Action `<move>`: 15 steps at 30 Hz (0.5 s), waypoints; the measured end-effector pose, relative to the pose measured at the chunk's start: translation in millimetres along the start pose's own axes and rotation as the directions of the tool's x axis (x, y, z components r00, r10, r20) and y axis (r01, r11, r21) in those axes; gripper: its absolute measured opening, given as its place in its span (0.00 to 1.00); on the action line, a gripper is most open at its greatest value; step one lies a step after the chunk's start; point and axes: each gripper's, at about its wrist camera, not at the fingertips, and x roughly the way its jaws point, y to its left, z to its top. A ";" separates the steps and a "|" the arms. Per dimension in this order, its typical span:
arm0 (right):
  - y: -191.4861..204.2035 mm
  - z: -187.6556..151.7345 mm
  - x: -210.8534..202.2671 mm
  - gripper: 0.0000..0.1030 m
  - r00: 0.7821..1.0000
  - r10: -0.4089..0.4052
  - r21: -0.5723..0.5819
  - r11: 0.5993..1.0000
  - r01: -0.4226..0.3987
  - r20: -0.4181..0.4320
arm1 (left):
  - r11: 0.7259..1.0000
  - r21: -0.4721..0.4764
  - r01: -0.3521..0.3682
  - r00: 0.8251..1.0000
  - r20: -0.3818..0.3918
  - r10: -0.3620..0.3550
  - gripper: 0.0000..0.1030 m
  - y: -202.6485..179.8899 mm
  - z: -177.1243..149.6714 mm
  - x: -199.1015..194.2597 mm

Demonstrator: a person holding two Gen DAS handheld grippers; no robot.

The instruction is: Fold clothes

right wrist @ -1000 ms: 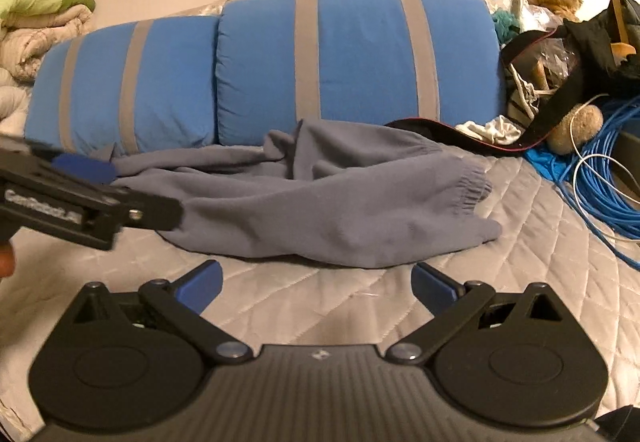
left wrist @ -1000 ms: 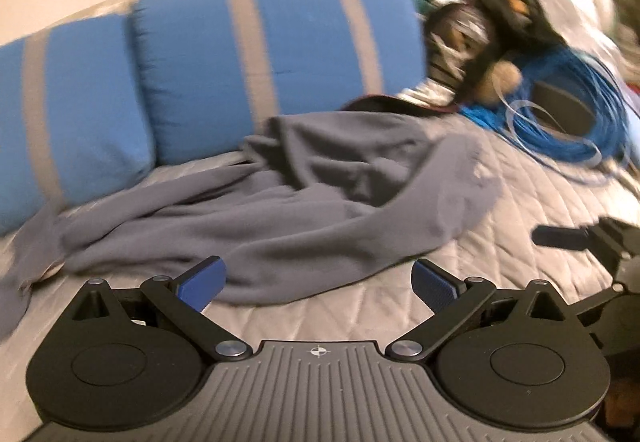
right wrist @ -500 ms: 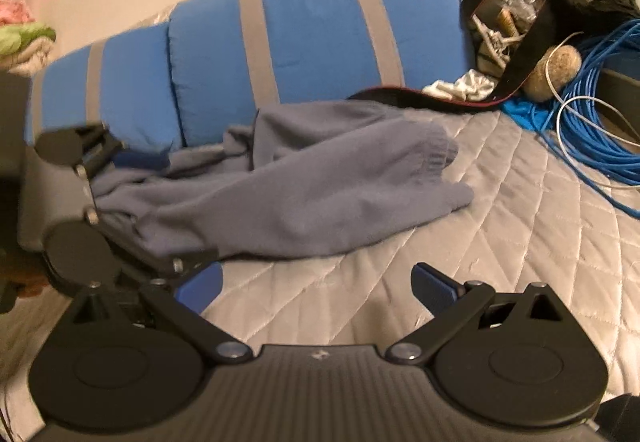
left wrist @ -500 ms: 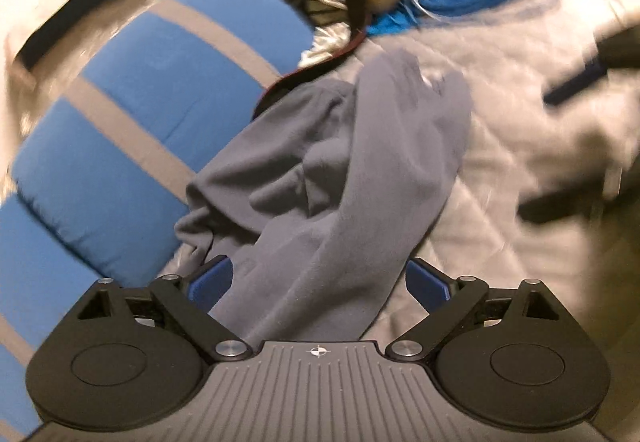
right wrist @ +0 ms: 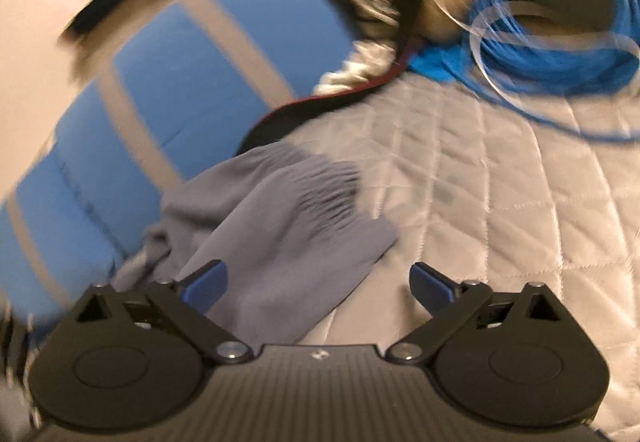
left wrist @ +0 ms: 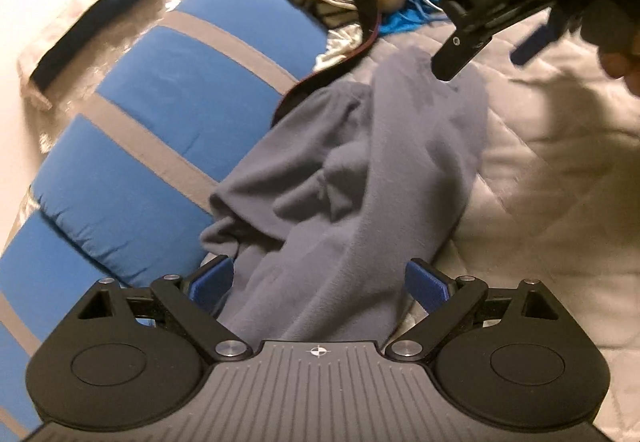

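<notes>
The left tongs (left wrist: 318, 280) stand wide over the grey sweatpants (left wrist: 360, 202), with cloth between the pads but not pinched. The right tongs (right wrist: 318, 282) are closing near the ribbed cuff (right wrist: 320, 186) at lower left, which is probably not gripped yet; the view is blurred. The soft fleece lies crumpled on the quilted bed (right wrist: 500, 222), so no fold is made.

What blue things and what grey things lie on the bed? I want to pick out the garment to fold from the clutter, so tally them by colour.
Blue: 2, the striped pillow and the cable coil.
Grey: 2, the sweatpants and the quilted cover.
Total: 4.
</notes>
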 end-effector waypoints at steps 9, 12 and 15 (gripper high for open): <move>-37.5 19.2 34.0 0.68 0.989 0.144 0.337 0.933 -0.123 -0.037 | 0.994 -0.110 0.014 1.000 0.030 -0.010 0.92 19.8 11.7 -9.4; -45.5 19.5 39.1 0.55 0.988 0.151 0.382 0.916 -0.124 -0.041 | 0.985 -0.170 0.008 1.000 0.023 -0.004 0.92 29.4 13.4 -11.2; -50.2 18.1 42.2 0.30 0.992 0.114 0.387 0.919 -0.083 -0.057 | 0.976 -0.220 0.005 1.000 0.028 0.001 0.92 37.9 16.0 -15.2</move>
